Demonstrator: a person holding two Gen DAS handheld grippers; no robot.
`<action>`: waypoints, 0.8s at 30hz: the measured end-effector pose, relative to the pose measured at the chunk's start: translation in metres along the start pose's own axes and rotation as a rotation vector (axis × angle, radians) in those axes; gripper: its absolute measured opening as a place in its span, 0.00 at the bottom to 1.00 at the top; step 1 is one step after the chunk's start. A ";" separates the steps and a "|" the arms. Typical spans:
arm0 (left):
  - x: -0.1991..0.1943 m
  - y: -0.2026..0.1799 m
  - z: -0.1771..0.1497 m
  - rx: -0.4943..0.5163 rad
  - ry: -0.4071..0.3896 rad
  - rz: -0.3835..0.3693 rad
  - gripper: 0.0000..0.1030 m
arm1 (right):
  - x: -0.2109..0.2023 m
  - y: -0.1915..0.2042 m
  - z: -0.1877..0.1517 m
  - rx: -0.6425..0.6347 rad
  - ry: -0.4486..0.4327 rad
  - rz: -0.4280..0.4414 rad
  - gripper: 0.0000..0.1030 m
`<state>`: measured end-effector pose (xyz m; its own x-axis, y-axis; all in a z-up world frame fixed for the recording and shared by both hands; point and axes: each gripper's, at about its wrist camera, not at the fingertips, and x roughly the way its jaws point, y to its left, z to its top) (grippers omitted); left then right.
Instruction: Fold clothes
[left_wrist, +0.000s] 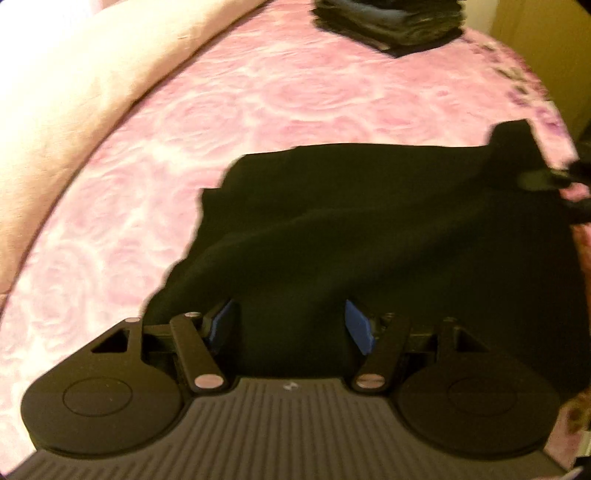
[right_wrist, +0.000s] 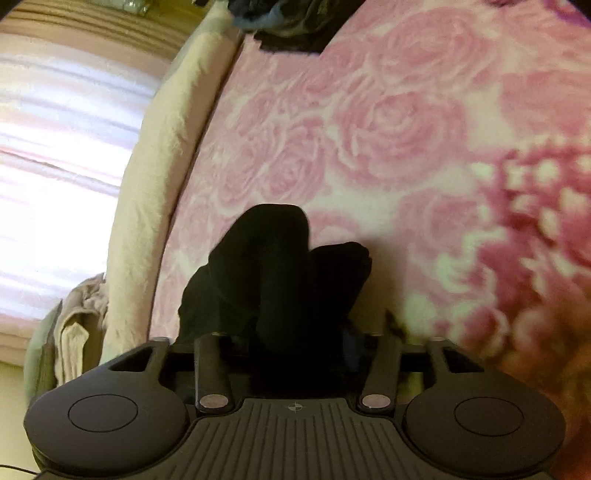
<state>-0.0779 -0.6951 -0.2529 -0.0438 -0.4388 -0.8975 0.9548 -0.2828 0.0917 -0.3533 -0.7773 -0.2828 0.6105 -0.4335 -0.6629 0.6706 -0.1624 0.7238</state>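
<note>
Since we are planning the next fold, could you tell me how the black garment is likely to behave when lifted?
Probably floppy: the black garment sags in soft ridges between both tools. It looks light, bunching loosely in the right tool. It may drag on the fuzzy pink blanket.

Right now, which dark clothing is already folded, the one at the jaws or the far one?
The far pile of dark clothes at the bed's far end; the black garment lies loose and rumpled.

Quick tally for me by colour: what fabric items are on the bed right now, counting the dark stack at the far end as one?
Black garment being handled: 1
Dark folded stack at the far end: 1
Pink rose-print bedspread: 1
Cream bedding along the edge: 1
Total: 4
The pieces within the stack cannot be counted.
</note>
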 end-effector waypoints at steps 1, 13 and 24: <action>0.003 0.002 0.001 0.003 0.010 0.027 0.50 | -0.006 -0.001 -0.007 0.011 -0.006 0.002 0.53; 0.043 0.017 0.014 0.007 0.069 0.051 0.62 | -0.004 0.007 -0.045 -0.089 0.061 -0.003 0.52; -0.023 0.008 0.009 -0.100 0.061 0.057 0.49 | -0.012 0.021 -0.017 -0.142 0.025 0.049 0.52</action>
<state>-0.0725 -0.6952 -0.2276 0.0263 -0.3983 -0.9169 0.9799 -0.1711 0.1025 -0.3396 -0.7600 -0.2632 0.6530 -0.4151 -0.6334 0.6916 -0.0140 0.7222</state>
